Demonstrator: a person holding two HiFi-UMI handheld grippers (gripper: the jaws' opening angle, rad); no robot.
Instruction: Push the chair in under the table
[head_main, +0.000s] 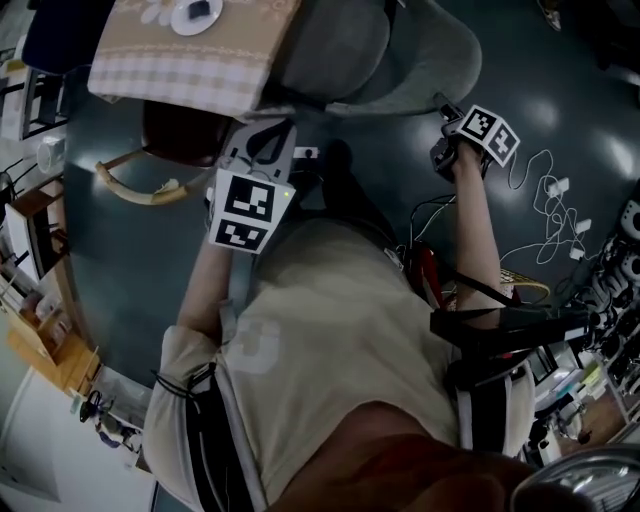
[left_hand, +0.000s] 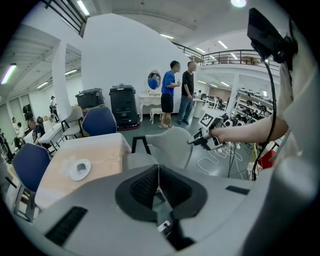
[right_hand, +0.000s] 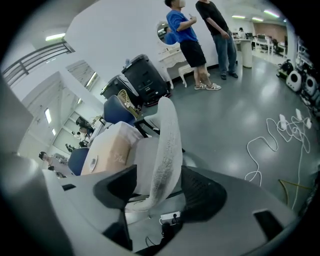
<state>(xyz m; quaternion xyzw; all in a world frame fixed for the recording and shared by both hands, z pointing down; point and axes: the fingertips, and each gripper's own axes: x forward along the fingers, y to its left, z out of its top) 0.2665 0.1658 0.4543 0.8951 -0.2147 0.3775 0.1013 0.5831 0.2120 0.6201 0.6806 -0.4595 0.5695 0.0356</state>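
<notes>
Beside the bench (head_main: 180, 62) draped in beige checked cloth, the grey moulded-shell chair (head_main: 400, 50) stands with its curved, fuzzy-edged back rim straddled by the wide-open right tongs (right_hand: 159, 174), while the left tongs (left_hand: 159, 176), closed and empty, point toward its smooth seat.

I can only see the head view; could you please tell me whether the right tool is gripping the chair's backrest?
Observer: No, the right tool is wide open, with the chair's backrest between its jaws, not clamped.
Operator: And the left tool, please?
Observer: The left tool is shut, with nothing in it.
Operator: Is anyone beyond the table?
Observer: Two people stand in the background past the table.
</notes>
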